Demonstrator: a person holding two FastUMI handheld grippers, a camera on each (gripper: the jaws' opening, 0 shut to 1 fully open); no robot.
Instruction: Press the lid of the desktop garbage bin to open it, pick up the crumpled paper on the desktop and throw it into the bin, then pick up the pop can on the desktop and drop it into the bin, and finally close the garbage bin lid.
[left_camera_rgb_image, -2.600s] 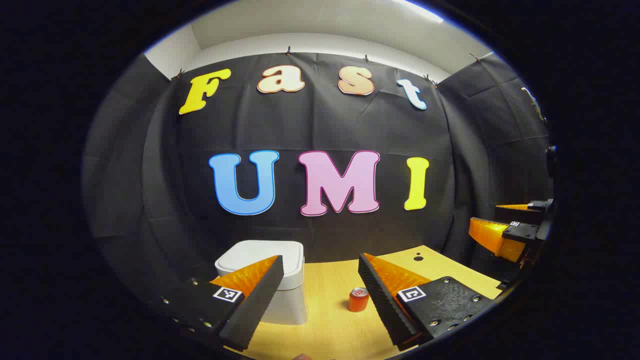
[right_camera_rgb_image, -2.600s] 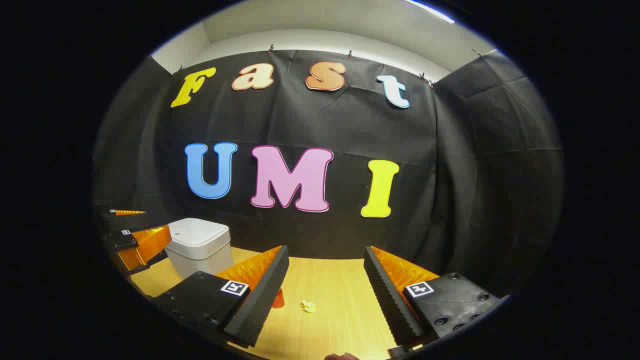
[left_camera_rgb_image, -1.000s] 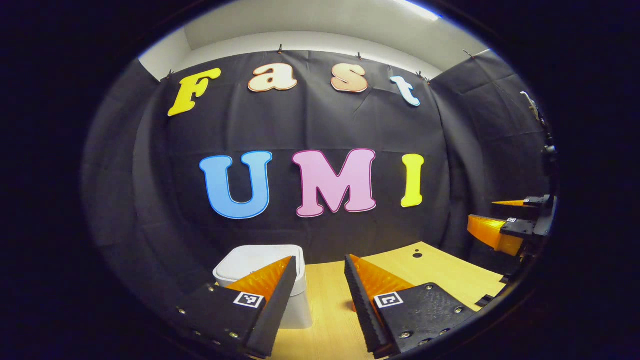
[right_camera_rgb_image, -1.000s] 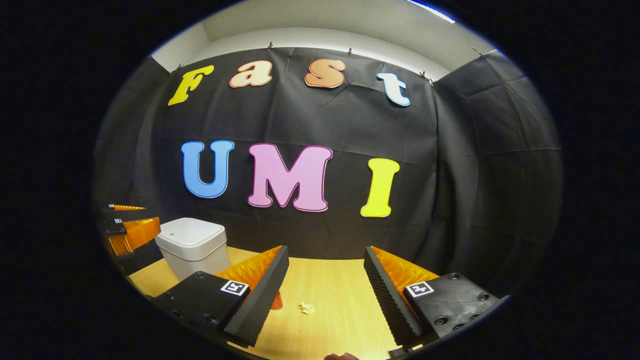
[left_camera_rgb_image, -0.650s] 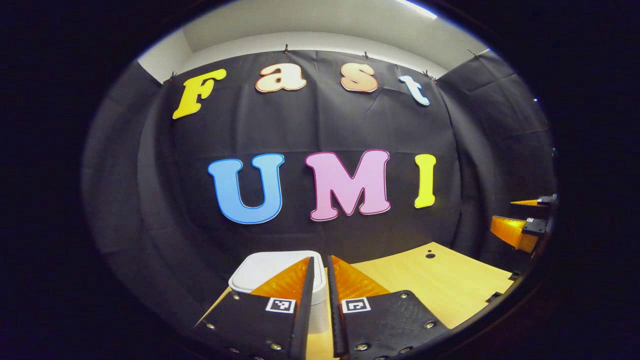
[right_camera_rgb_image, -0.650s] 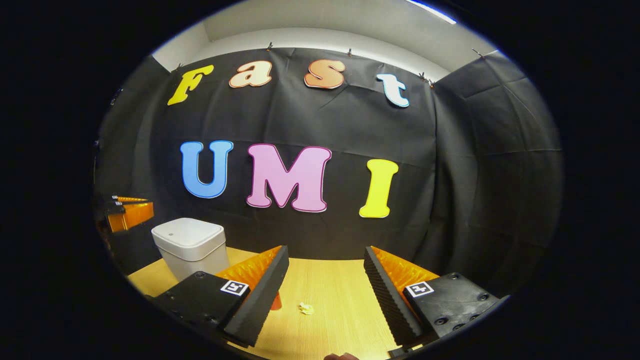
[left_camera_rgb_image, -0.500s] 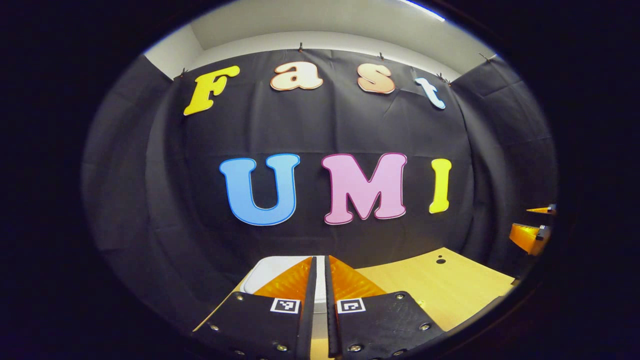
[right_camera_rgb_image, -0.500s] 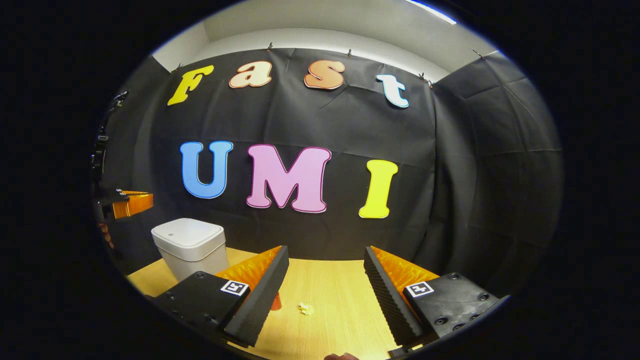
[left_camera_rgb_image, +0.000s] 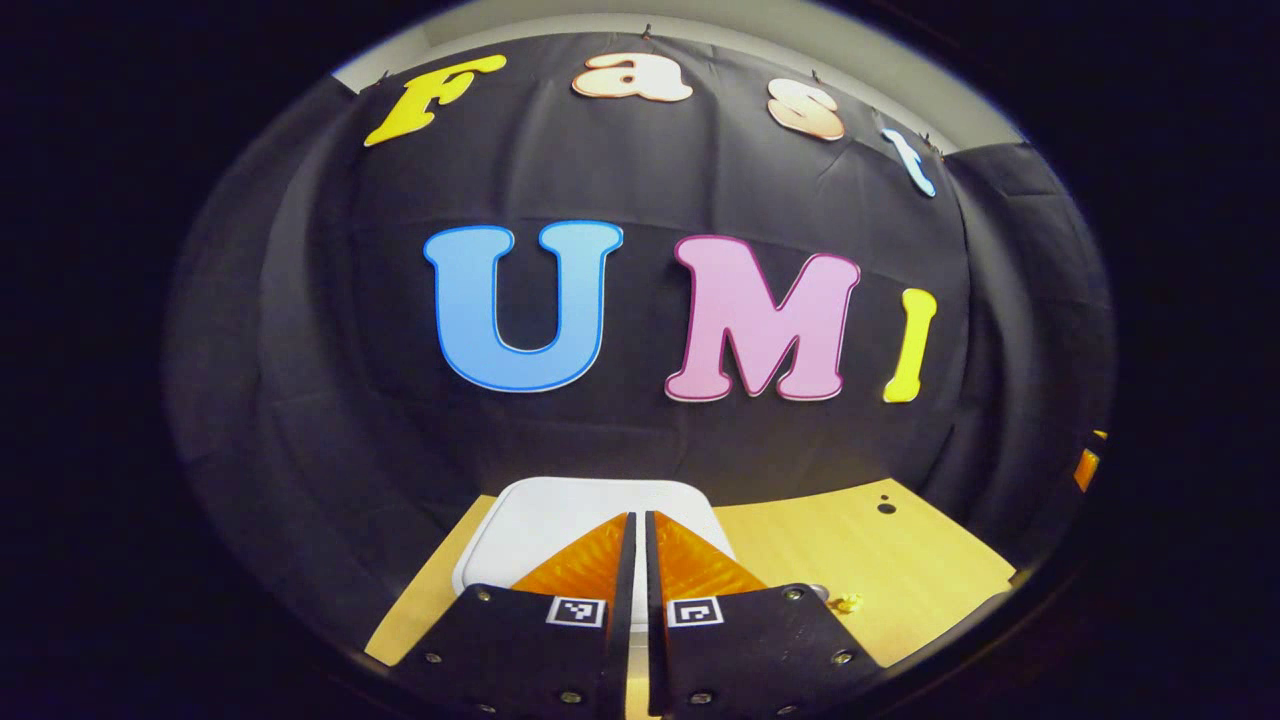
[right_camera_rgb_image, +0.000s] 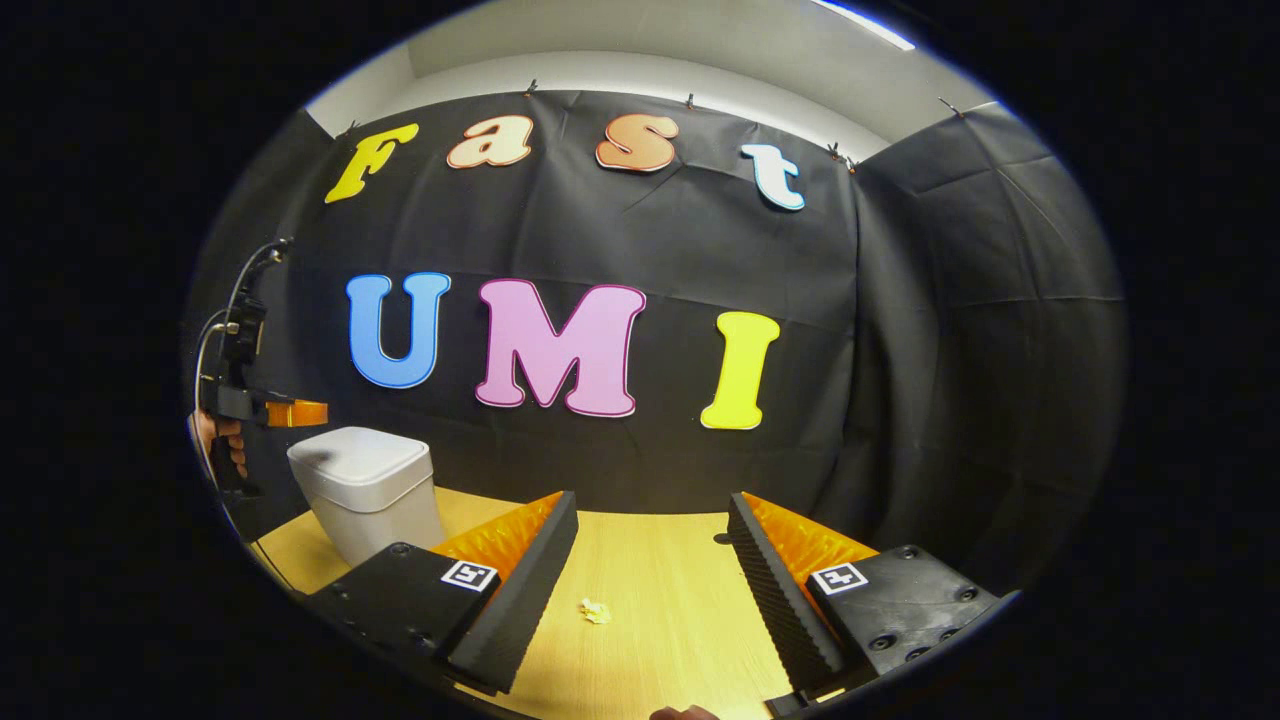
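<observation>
Left gripper (left_camera_rgb_image: 636, 520), fingers pressed together, poised above the closed lid (left_camera_rgb_image: 560, 515) of the white garbage bin (right_camera_rgb_image: 365, 490) at the tabletop's (right_camera_rgb_image: 660, 560) left rear. Right gripper (right_camera_rgb_image: 650, 525), fingers spread wide and empty, over open tabletop; crumpled paper (right_camera_rgb_image: 596, 610) lies between them, apart from both

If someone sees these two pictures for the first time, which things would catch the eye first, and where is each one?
Probably the white garbage bin, lid down, at the table's back left edge near the black cloth wall, with the left tongs shut and poised above its lid. Next, the right tongs open over the wooden table, with the small crumpled paper lying between their fingers' lines.
</observation>
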